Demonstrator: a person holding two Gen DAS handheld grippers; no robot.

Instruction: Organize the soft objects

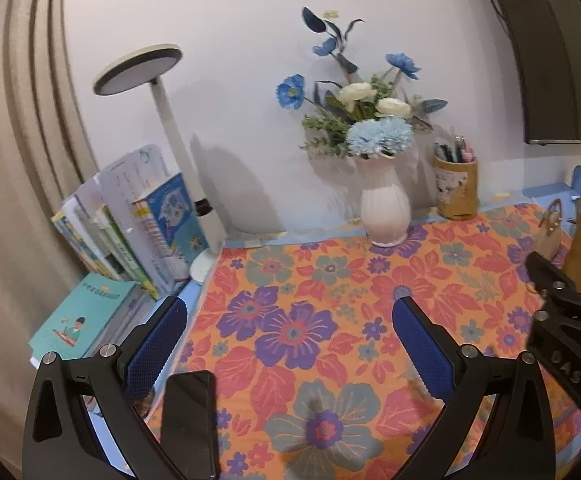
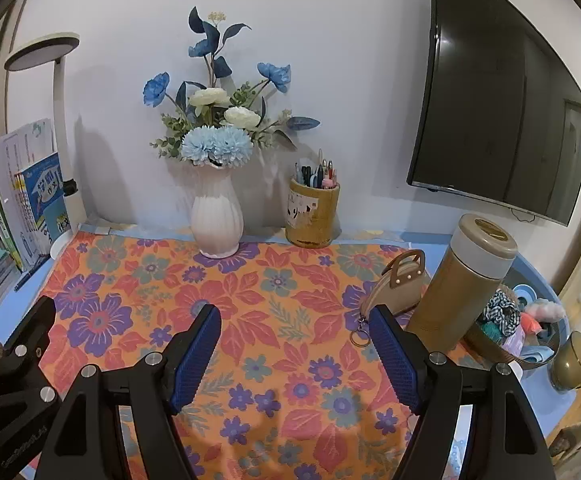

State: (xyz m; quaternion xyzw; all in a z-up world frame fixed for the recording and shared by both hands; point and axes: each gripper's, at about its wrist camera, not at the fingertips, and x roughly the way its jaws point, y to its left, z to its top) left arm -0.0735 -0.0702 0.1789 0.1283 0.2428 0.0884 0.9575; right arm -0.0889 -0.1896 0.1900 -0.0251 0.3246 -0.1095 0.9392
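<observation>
Both your left gripper (image 1: 290,344) and right gripper (image 2: 294,356) hang released, empty; next, reach the basket (image 2: 486,350) at right.

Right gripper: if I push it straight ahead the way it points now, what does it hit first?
Probably the floral cloth itself. The right gripper is open, empty and angled down at bare fabric, short of the white vase. Depth is uncertain.

The left black plastic two-finger tool (image 1: 290,336) has angular arms with triangular cut-outs, silver round screw heads at the joints, and blue textured rubber pads (image 1: 154,348) lining its fingers. The right black plastic tool (image 2: 294,356) matches it, with embossed lettering on the frame.
</observation>
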